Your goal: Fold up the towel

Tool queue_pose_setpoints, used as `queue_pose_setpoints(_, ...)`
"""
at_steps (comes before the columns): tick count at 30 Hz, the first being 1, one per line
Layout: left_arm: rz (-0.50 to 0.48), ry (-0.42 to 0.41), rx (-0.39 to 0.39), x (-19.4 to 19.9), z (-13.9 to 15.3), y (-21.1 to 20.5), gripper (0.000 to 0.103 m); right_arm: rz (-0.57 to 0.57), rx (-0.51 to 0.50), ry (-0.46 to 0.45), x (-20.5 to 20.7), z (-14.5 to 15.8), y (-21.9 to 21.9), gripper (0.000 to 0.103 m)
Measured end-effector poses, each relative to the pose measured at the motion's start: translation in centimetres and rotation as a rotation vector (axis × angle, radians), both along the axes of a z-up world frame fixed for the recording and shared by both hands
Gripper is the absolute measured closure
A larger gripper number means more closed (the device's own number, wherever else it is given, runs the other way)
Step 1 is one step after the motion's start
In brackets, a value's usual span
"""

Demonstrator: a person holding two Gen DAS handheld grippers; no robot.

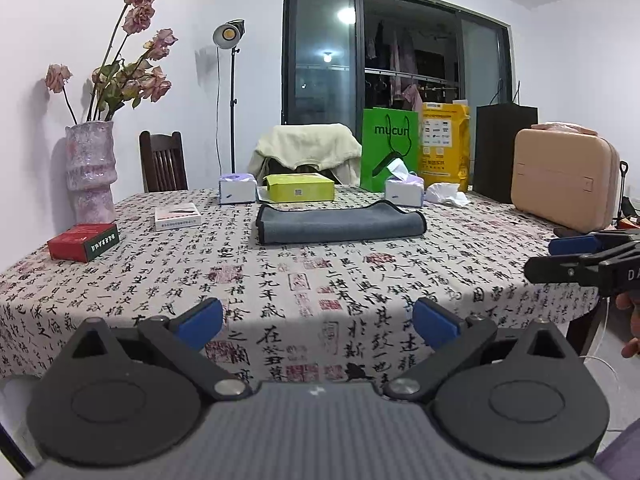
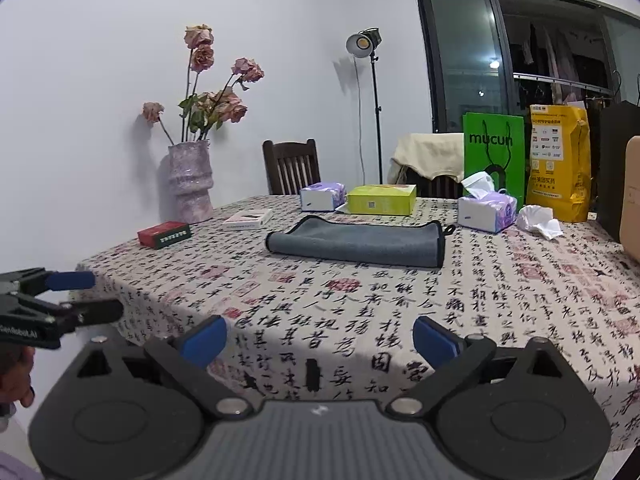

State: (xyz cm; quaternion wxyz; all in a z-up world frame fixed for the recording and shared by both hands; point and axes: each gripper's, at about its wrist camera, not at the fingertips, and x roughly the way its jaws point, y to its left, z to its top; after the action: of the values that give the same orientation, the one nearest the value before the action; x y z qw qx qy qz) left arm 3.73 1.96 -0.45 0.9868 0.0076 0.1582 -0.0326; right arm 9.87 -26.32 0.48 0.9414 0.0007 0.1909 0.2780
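A grey towel (image 1: 340, 224) with a dark edge lies folded in a flat strip on the table past the middle; it also shows in the right wrist view (image 2: 356, 244). My left gripper (image 1: 316, 322) is open and empty at the near table edge, well short of the towel. My right gripper (image 2: 318, 338) is open and empty, also at the near edge. The right gripper shows at the right edge of the left wrist view (image 1: 560, 258). The left gripper shows at the left of the right wrist view (image 2: 94, 296).
The table (image 1: 320, 280) has a calligraphy-print cloth. On it stand a pink vase (image 1: 90, 168), a red box (image 1: 84, 240), a white box (image 1: 176, 216), tissue packs (image 1: 236, 188), a yellow-green box (image 1: 300, 186), a green bag (image 1: 388, 148), a yellow bag (image 1: 444, 144) and a beige case (image 1: 564, 178).
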Motion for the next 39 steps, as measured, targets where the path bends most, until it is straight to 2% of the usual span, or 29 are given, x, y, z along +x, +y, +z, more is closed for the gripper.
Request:
queue_pose_setpoints(7,-0.006,-0.029,-0.019,-1.6,0.0,-0.6,0.0,0.0,-0.004,0.015,-1.4,-0.6,0.4,0.003)
queue_pose_setpoints(23,-0.004,-0.036,-0.022,-4.4,0.3,-1.4,0.0,-0.006,0.006,0.013,-5.4,-1.0,-0.3,0.003)
queue_pose_setpoints(39,0.019,-0.019,-0.028,-5.8,0.8,-1.5,0.0,-0.003,0.034,0.019,-7.7,-0.5,-1.3,0.003)
